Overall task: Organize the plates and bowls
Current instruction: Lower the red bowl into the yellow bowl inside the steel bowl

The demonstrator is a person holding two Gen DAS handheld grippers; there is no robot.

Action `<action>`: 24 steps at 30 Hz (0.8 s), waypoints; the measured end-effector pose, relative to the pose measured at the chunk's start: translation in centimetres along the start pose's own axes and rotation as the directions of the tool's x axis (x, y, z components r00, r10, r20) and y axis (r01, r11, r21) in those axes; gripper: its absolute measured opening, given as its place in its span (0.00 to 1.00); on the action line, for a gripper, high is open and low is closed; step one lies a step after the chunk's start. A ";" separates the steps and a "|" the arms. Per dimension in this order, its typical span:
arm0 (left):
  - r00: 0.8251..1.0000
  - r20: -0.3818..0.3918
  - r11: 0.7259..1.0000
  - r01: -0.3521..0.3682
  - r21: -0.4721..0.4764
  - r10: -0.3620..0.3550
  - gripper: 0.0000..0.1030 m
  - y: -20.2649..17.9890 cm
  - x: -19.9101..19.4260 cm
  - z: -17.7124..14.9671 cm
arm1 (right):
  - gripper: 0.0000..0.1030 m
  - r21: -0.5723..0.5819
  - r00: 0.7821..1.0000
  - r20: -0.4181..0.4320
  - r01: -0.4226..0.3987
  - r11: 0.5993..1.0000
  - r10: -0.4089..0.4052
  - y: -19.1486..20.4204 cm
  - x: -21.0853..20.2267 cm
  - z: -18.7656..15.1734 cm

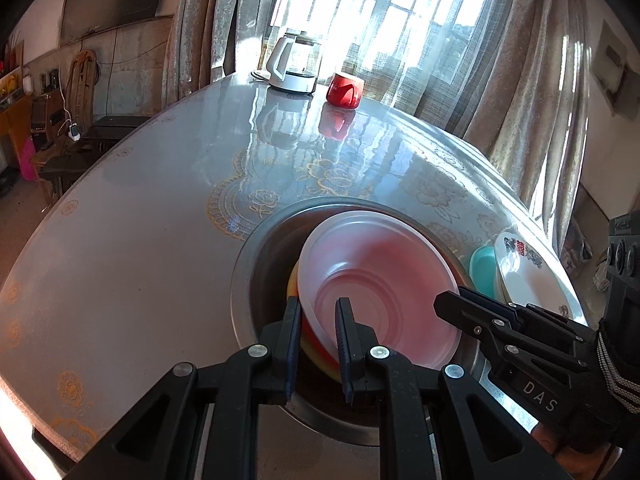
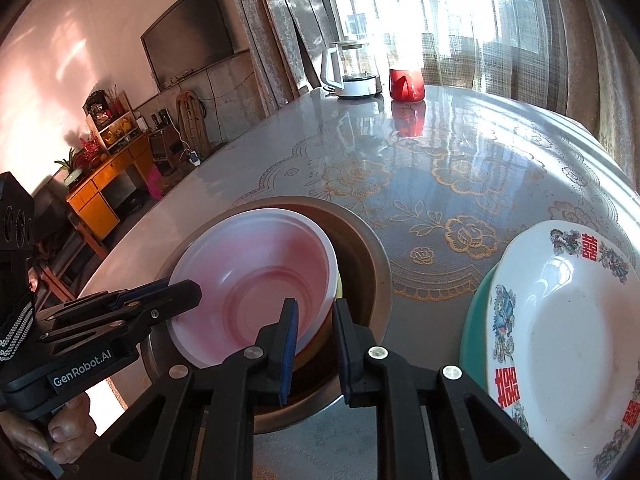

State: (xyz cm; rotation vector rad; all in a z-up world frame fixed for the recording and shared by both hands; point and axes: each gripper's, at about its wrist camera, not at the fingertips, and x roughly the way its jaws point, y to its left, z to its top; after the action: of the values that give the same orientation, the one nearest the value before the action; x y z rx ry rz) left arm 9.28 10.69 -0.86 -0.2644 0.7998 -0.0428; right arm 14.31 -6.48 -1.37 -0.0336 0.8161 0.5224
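Both grippers clamped on white bowl point(image 1: 380, 276) rim: left gripper point(image 1: 318, 344) near-left edge, right gripper point(image 2: 316, 344) right edge. Bowl tilted atop stack inside steel basin point(image 1: 248, 256); plate point(image 2: 560, 320) beside.

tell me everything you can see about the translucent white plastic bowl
The translucent white plastic bowl is round and thin-walled, with stepped rings in its base and a pink tint showing through. It sits tilted on yellow and red dishes inside a wide steel basin on the table. The left tool is shut on its near rim; the right tool pinches the opposite edge.
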 end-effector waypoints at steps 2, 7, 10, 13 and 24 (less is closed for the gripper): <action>1.000 0.003 1.000 -0.002 0.005 0.002 0.15 0.1 -0.1 -0.1 | 0.17 -0.002 1.000 -0.001 0.003 1.000 -0.003 0.0 0.0 0.0; 1.000 -0.005 1.000 -0.015 0.002 0.015 0.20 0.2 -0.1 -0.2 | 0.17 0.051 0.999 -0.008 -0.032 0.998 0.033 -0.7 0.0 0.2; 1.000 -0.002 1.000 -0.020 0.010 0.020 0.20 0.1 -0.1 -0.3 | 0.18 0.059 0.999 -0.004 -0.039 0.997 0.040 -0.8 -0.1 0.2; 1.000 0.000 1.000 -0.023 0.012 0.023 0.20 0.0 -0.2 -0.4 | 0.18 0.057 0.999 0.001 -0.039 0.998 0.039 -0.6 -0.2 0.0; 0.993 0.069 0.994 -0.103 0.025 0.101 0.24 0.0 -1.5 -0.5 | 0.18 0.052 0.999 0.026 -0.026 0.998 0.024 -0.4 -0.8 -0.5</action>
State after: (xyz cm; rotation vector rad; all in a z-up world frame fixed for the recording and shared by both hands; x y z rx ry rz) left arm 7.91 10.77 -0.16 -0.1969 0.7439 0.0503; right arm 13.72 -7.29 -1.18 0.0317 0.8057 0.5239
